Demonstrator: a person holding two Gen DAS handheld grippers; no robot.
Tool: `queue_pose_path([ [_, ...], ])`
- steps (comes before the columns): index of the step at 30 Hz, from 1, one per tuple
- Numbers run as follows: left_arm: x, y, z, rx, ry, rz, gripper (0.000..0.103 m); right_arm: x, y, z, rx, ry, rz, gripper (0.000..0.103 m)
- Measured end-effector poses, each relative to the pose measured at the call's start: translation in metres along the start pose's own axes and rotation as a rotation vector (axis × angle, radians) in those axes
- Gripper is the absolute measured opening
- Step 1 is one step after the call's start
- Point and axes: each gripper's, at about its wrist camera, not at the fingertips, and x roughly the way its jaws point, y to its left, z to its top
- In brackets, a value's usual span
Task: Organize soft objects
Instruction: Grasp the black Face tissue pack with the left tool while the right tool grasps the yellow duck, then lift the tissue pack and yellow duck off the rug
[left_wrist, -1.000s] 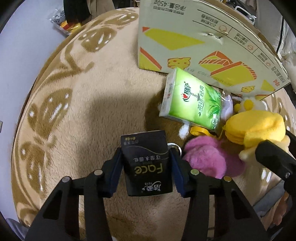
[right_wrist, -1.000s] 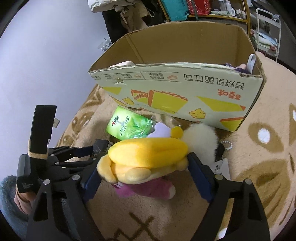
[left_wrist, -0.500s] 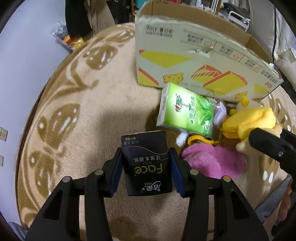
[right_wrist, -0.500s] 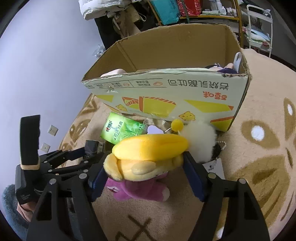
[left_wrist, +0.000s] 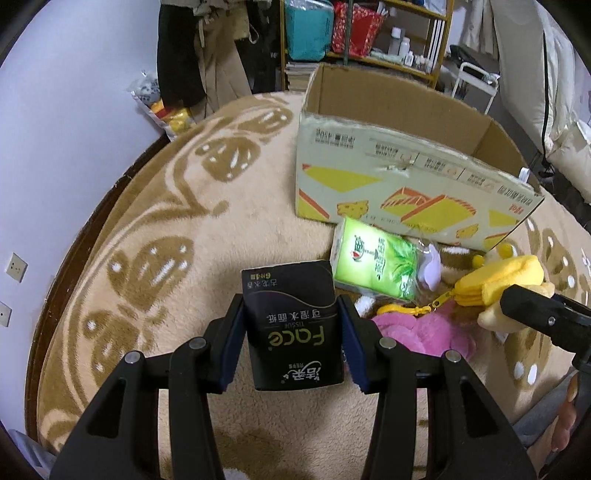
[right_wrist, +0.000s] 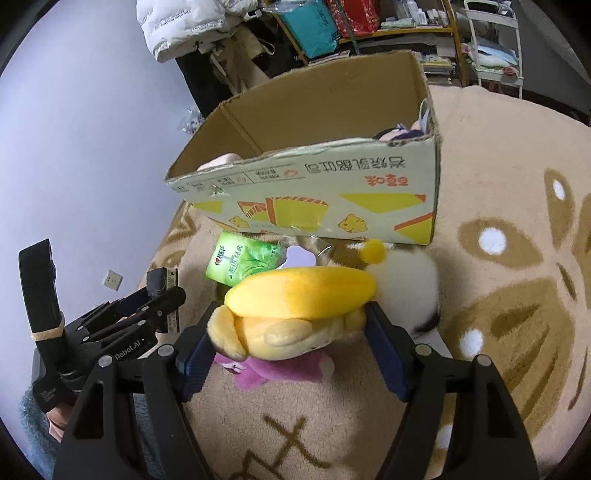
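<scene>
My left gripper (left_wrist: 291, 314) is shut on a black tissue pack (left_wrist: 291, 332) and holds it above the carpet. In the right wrist view my right gripper (right_wrist: 291, 321) is shut on a yellow plush toy (right_wrist: 299, 295), its pads pressing both sides. Just beyond stands an open cardboard box (right_wrist: 314, 184) with several soft things inside. In front of the box lie a green tissue pack (left_wrist: 373, 258), a pink plush (left_wrist: 417, 328) and a white fluffy toy (right_wrist: 410, 288). The left gripper body (right_wrist: 110, 332) shows at the left of the right wrist view.
A beige round carpet (left_wrist: 147, 258) with brown patterns covers the floor. A lilac wall (left_wrist: 55, 129) runs along the left. Behind the box are hanging clothes (left_wrist: 192, 55), shelves (left_wrist: 369, 37) with bags, and a white rack (right_wrist: 491, 44). A snack bag (left_wrist: 159, 107) lies by the wall.
Both grippers have risen with their loads, and the views tilted up so the inside of the box shows. The yellow plush came up off the pink plush.
</scene>
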Motion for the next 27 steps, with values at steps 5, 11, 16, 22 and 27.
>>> queue_pose_path([
  [5, -0.005, 0.001, 0.000, -0.002, -0.025, 0.003, 0.047, 0.001, 0.002, -0.002, 0.001, 0.004, -0.007, 0.079],
  [11, -0.011, 0.008, 0.001, -0.024, -0.060, -0.003, 0.047, -0.007, 0.004, -0.003, -0.007, -0.027, -0.002, 0.079],
  [16, -0.022, 0.007, 0.000, -0.022, -0.109, -0.017, 0.047, -0.017, 0.008, -0.004, -0.028, -0.080, 0.004, 0.079],
  [22, -0.031, 0.005, -0.002, -0.016, -0.137, -0.011, 0.047, -0.022, 0.011, -0.005, -0.033, -0.092, 0.007, 0.079],
  [27, -0.036, 0.007, -0.002, -0.023, -0.155, -0.013, 0.047, -0.034, 0.010, -0.005, -0.027, -0.152, 0.015, 0.079],
])
